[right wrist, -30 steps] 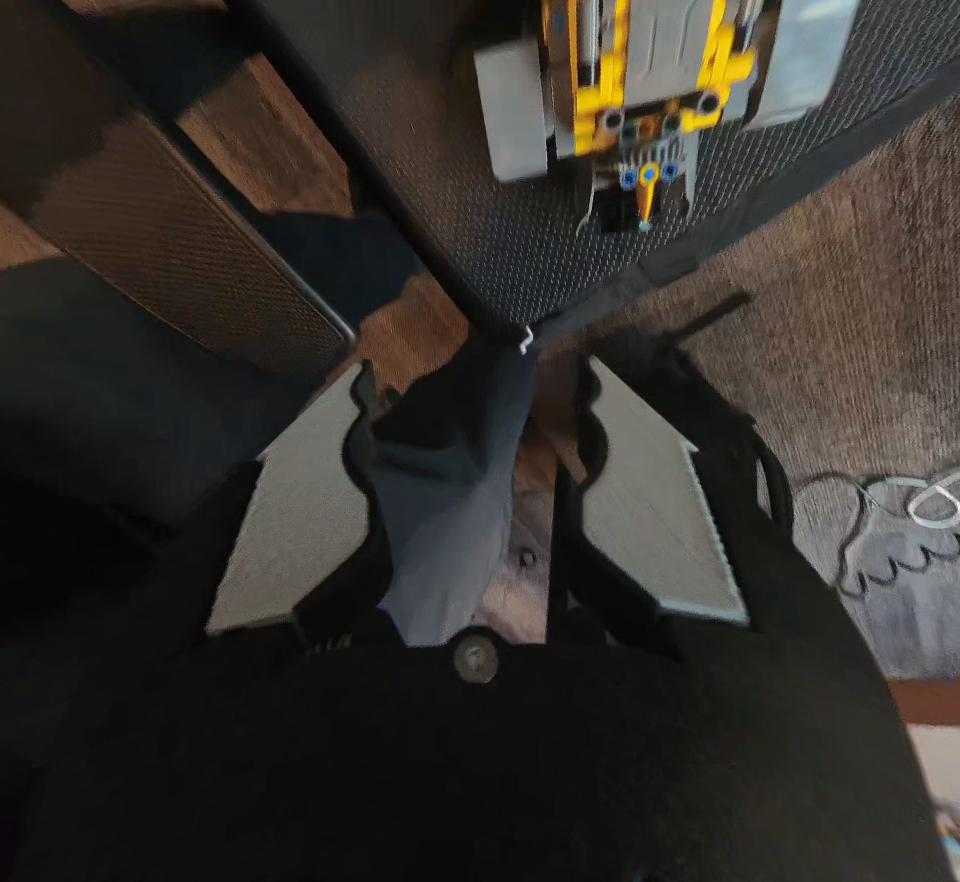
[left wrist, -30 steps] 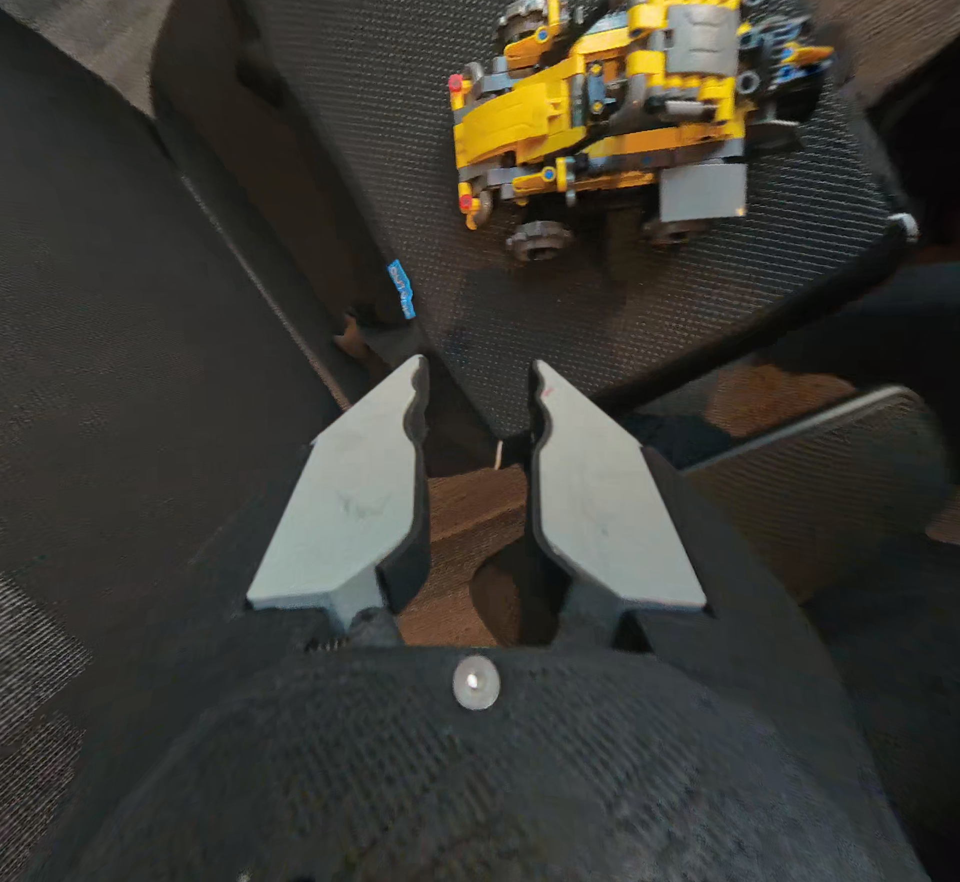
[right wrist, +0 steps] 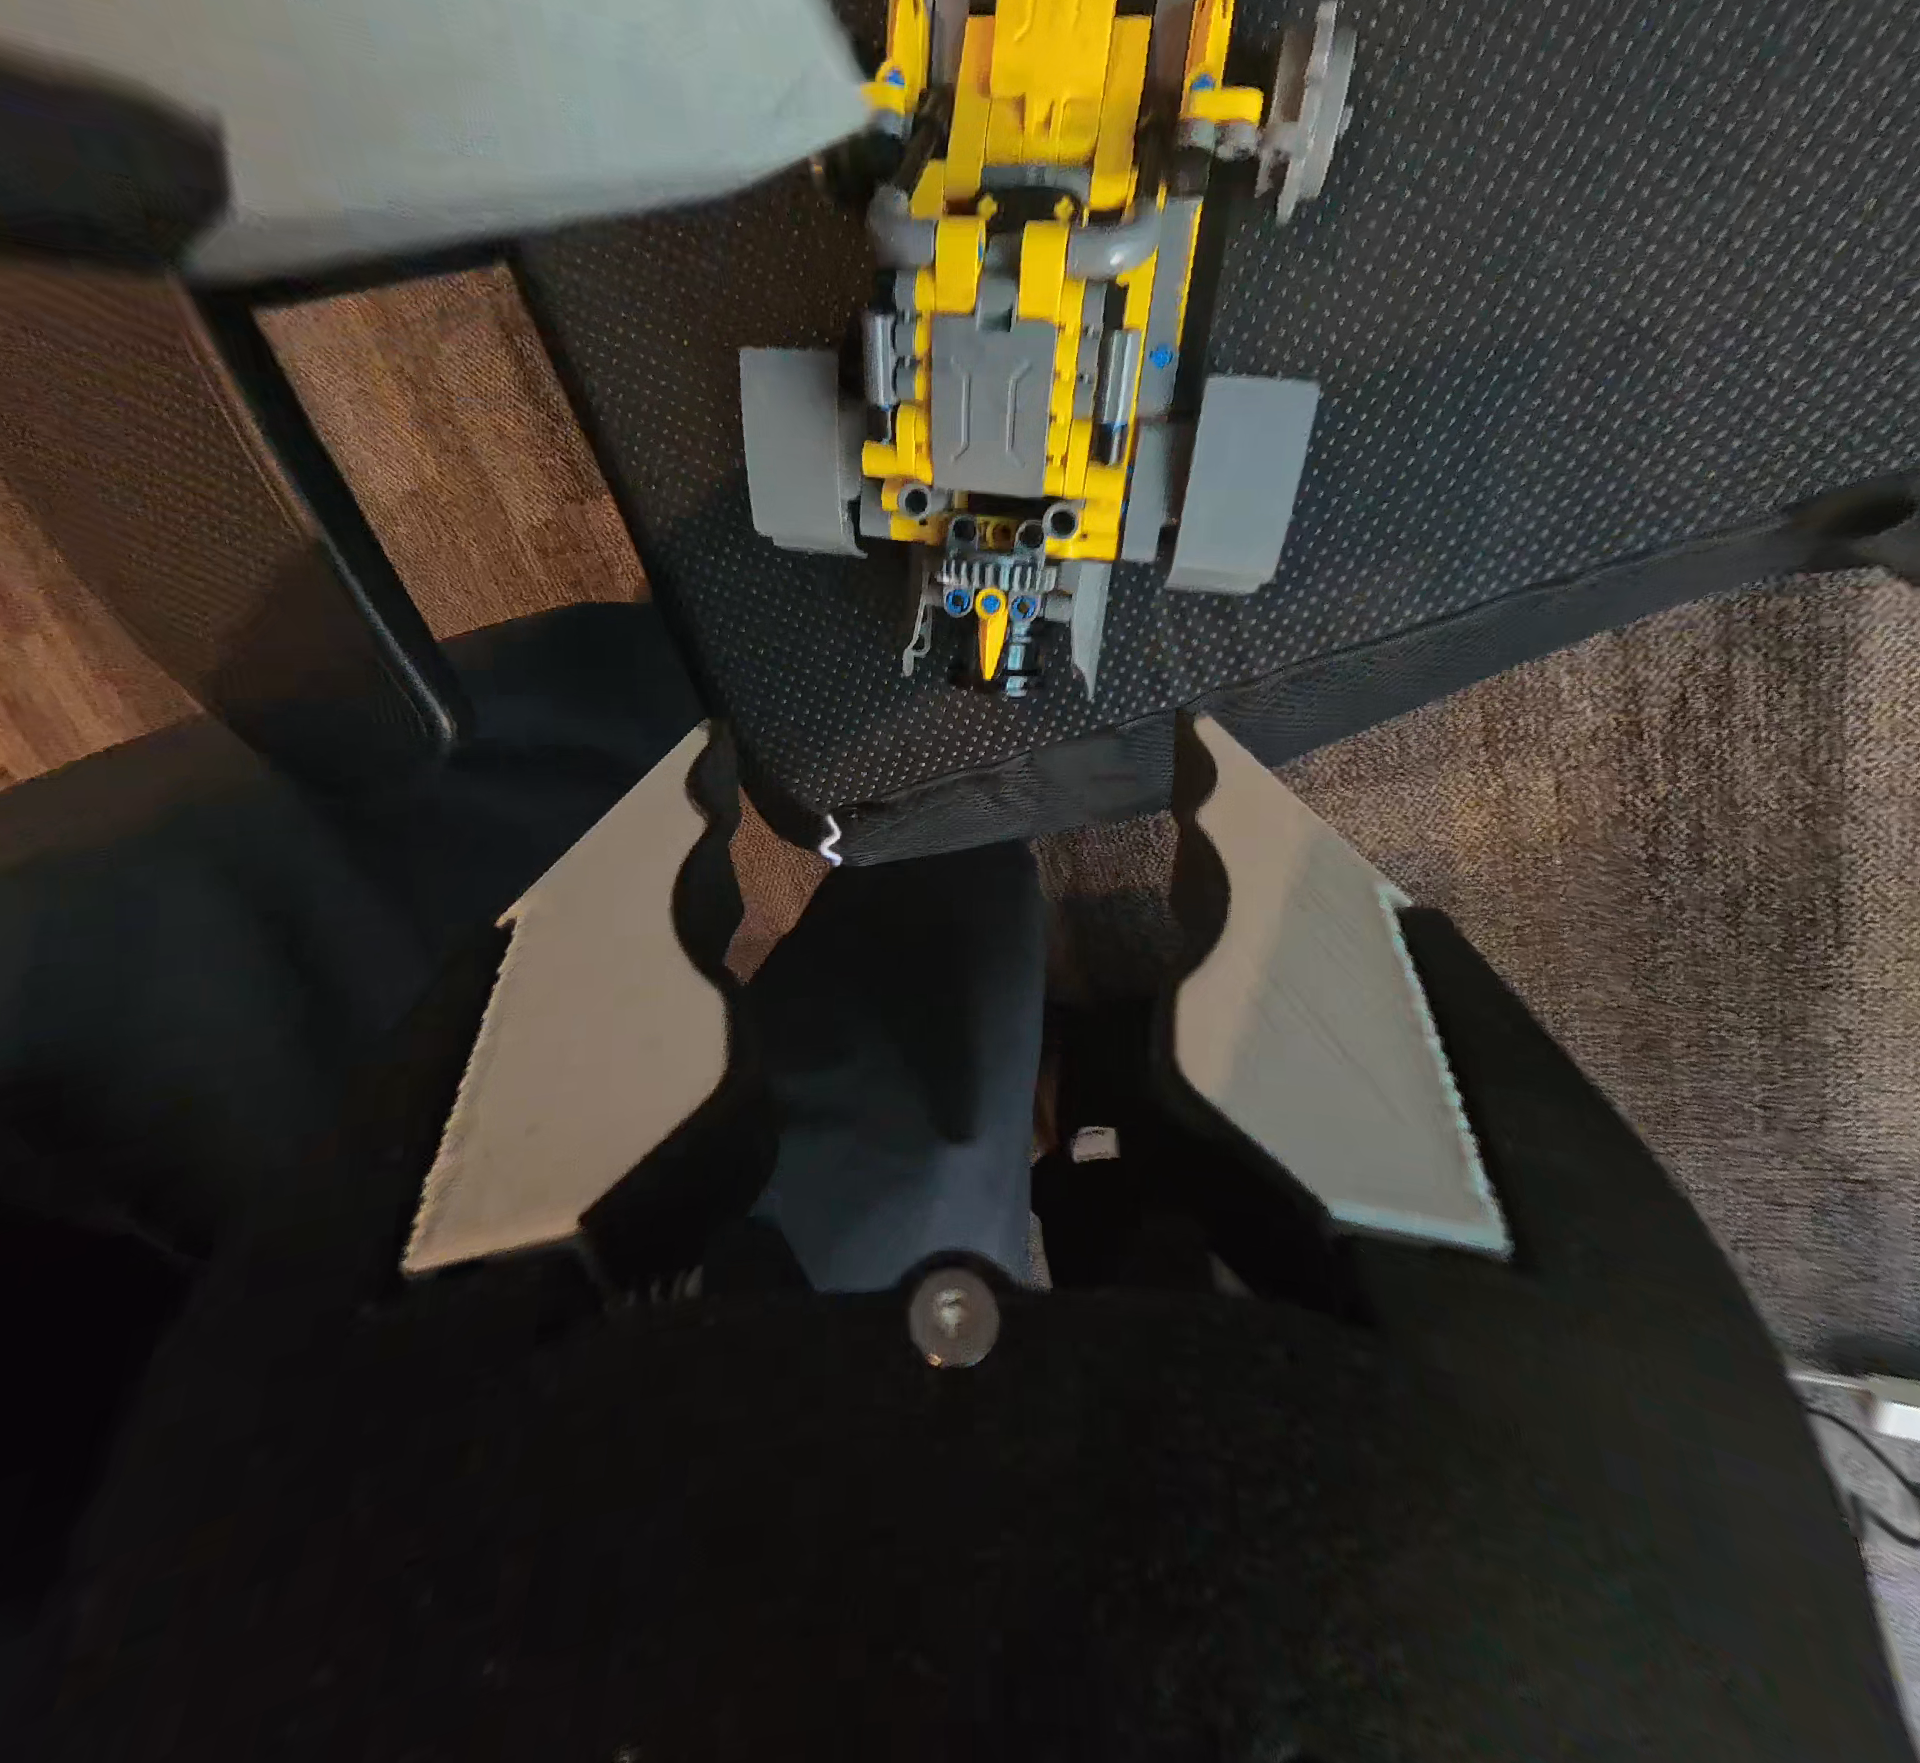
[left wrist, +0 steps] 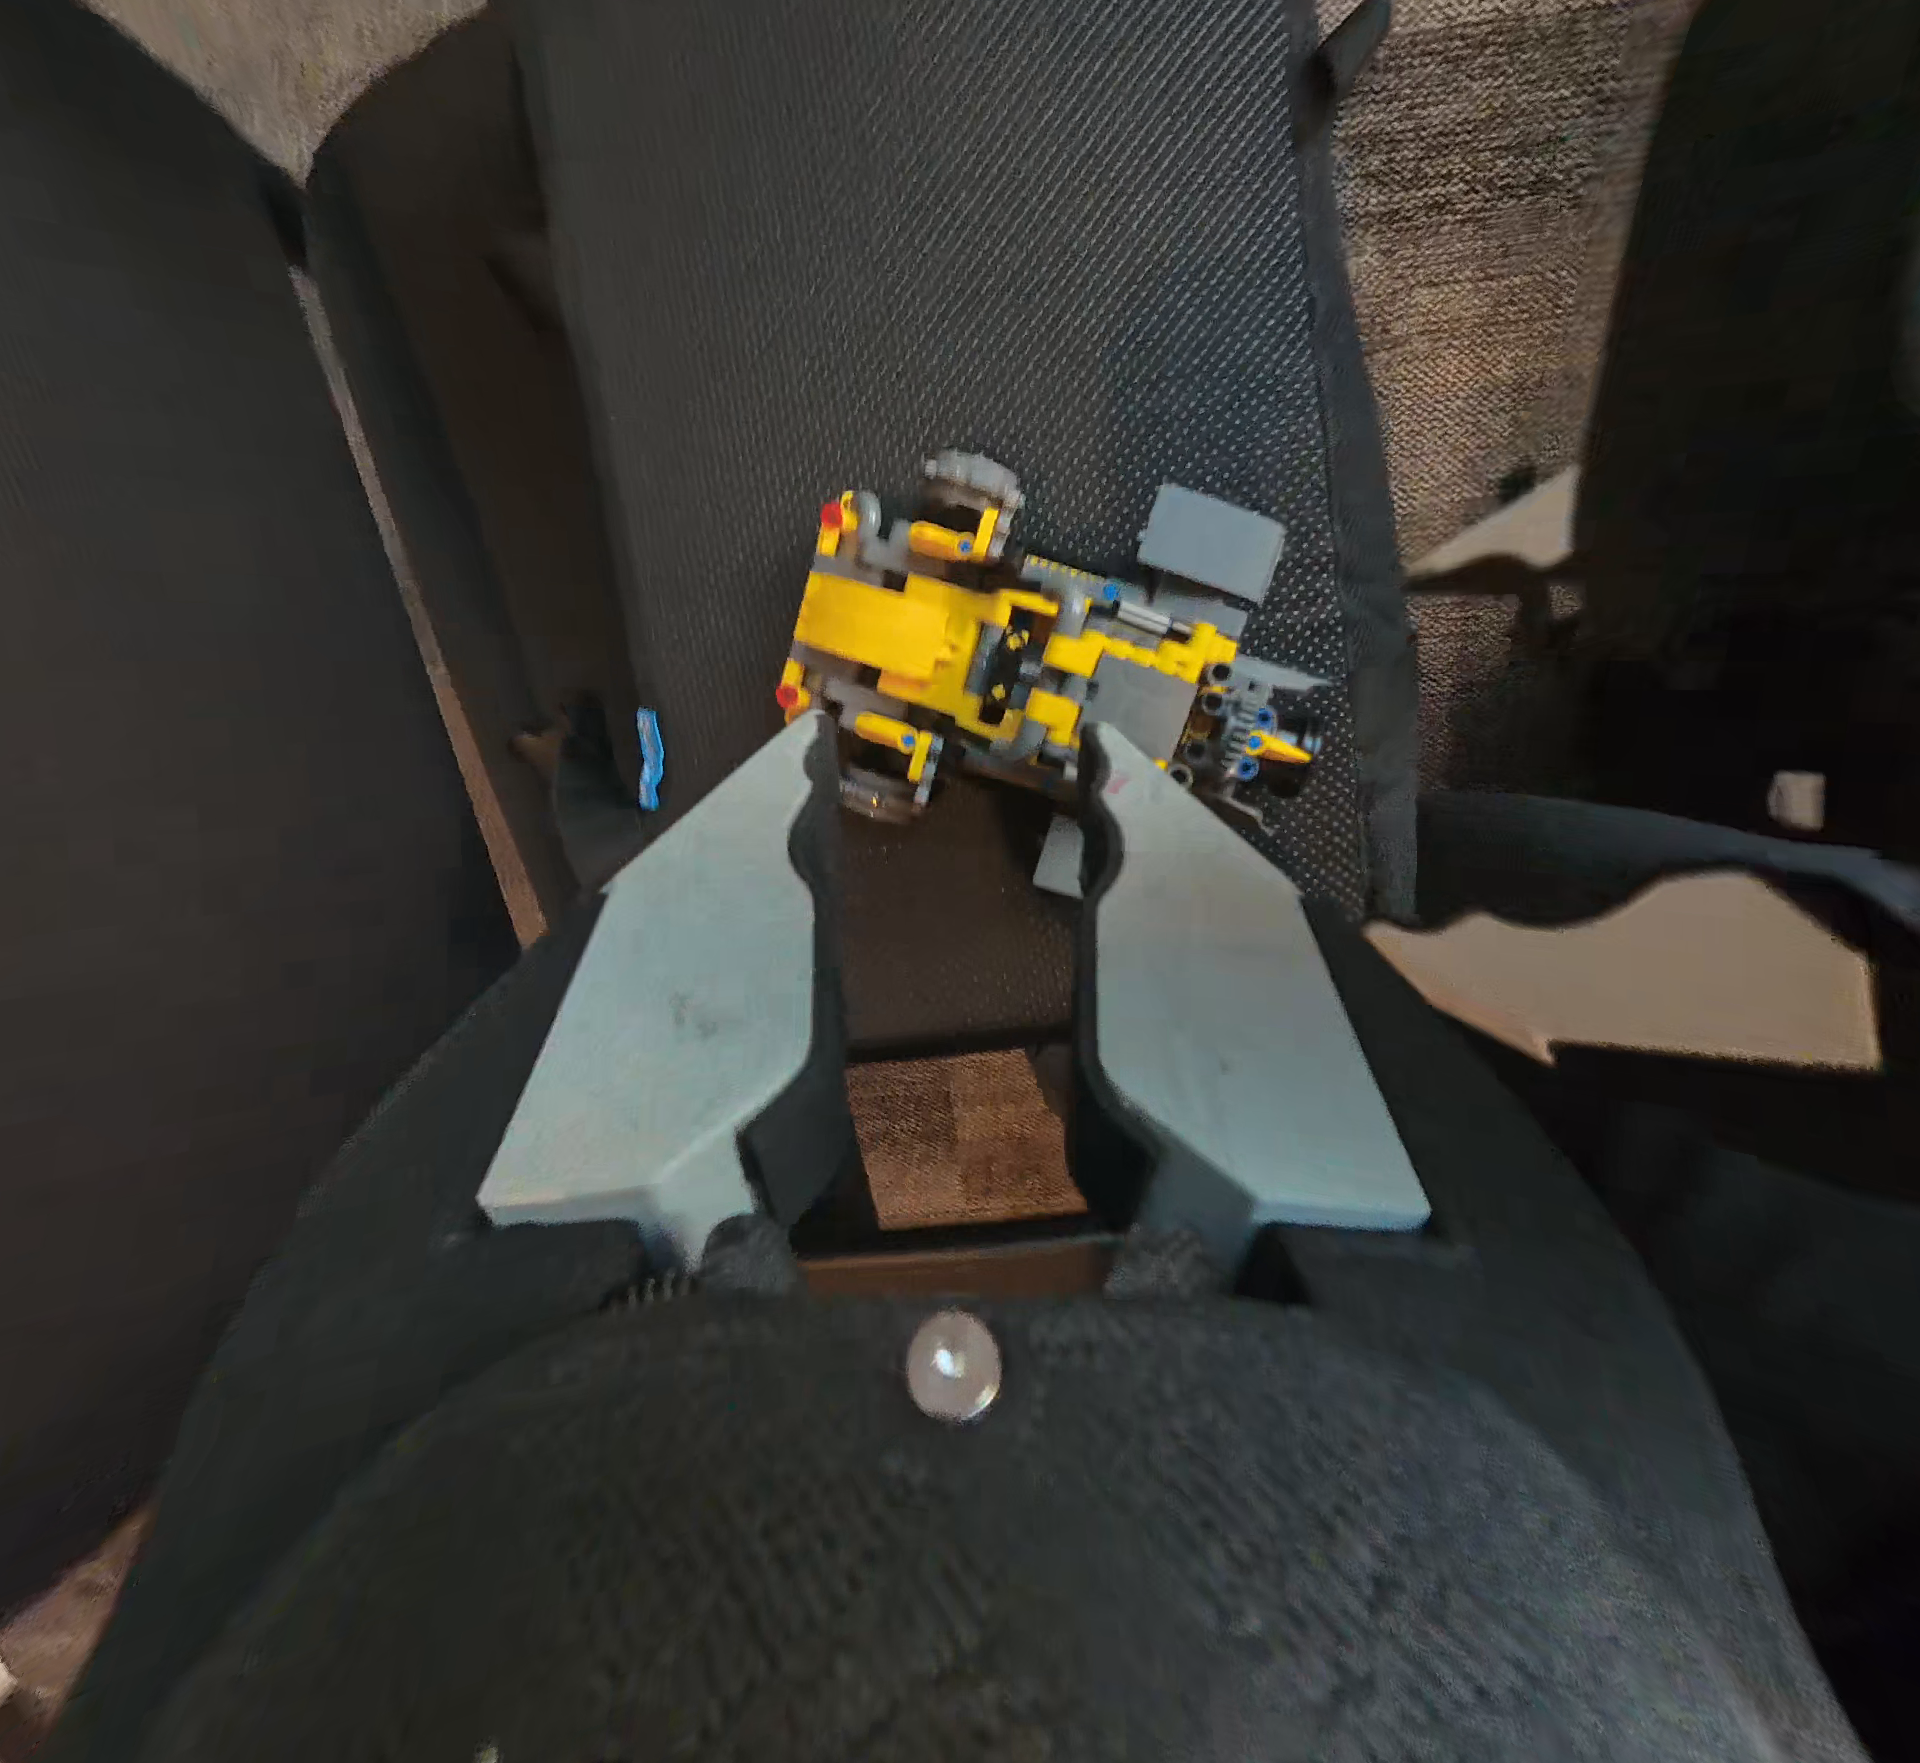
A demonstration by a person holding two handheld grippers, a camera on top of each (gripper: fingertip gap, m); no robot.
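Note:
A yellow and grey brick-built toy vehicle (left wrist: 1023, 648) lies on a black mesh cushion (left wrist: 935, 207). My left gripper (left wrist: 951, 757) is open and empty, its fingertips right at the near side of the vehicle, beside a grey wheel hub. In the right wrist view the vehicle (right wrist: 1049, 259) lies lengthwise, its grey end toward me. My right gripper (right wrist: 951, 757) is open and empty, at the cushion's (right wrist: 1558, 207) near corner, short of the vehicle. The left gripper's pale finger (right wrist: 468, 51) shows at the upper left, against the vehicle's side.
Dark padded chair parts (left wrist: 156, 570) stand to the left. Brown and grey carpet (right wrist: 1558, 882) lies around the cushion. A black panel (right wrist: 343, 570) stands left of the cushion. A small blue tag (left wrist: 649, 757) hangs at the cushion's left edge.
My left gripper has moved forward up to the vehicle and its jaws have opened wider. My right gripper has opened wider, and the left gripper has come into its view.

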